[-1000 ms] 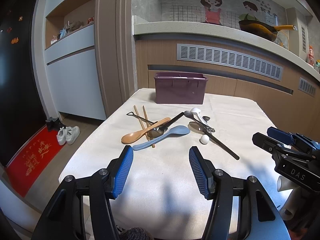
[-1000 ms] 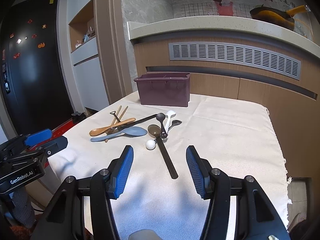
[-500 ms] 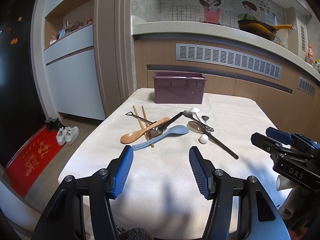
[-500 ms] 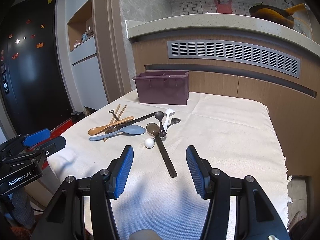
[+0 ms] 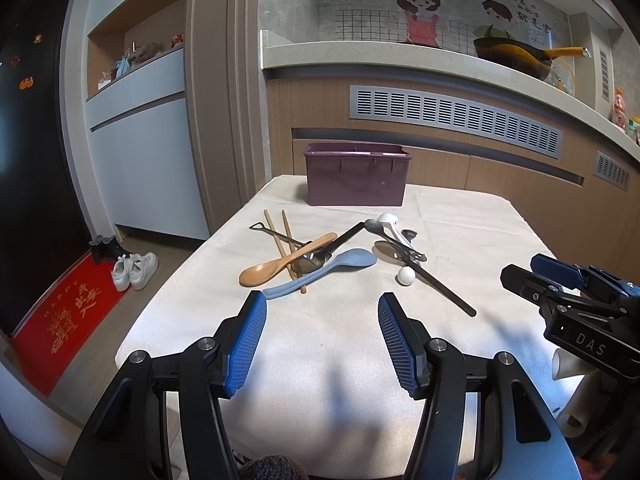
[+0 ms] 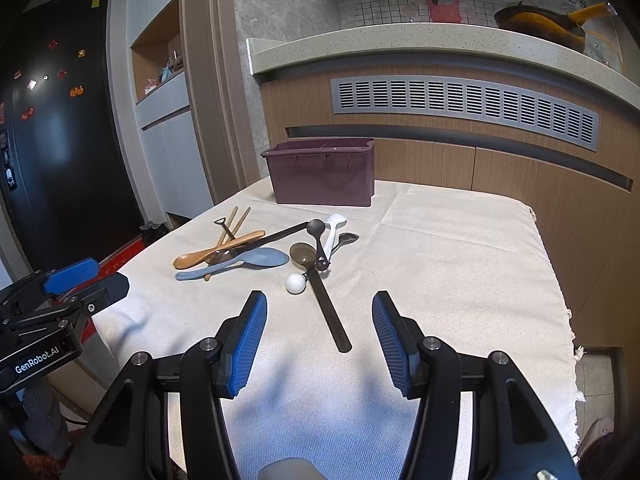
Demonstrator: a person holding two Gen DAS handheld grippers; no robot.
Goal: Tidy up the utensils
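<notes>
A heap of utensils is lying mid-table on a cream cloth (image 5: 460, 216): a wooden spoon (image 5: 280, 266) crossing chopsticks (image 5: 278, 236), a blue spoon (image 5: 324, 270), a long black spoon (image 6: 320, 284), a white spoon (image 6: 333, 232) and a small white ball (image 6: 295, 283). A purple bin (image 5: 356, 180) is standing behind them, well apart. The left gripper (image 5: 322, 342) and right gripper (image 6: 318, 338) are hovering nearer, jaws wide apart, holding nothing.
</notes>
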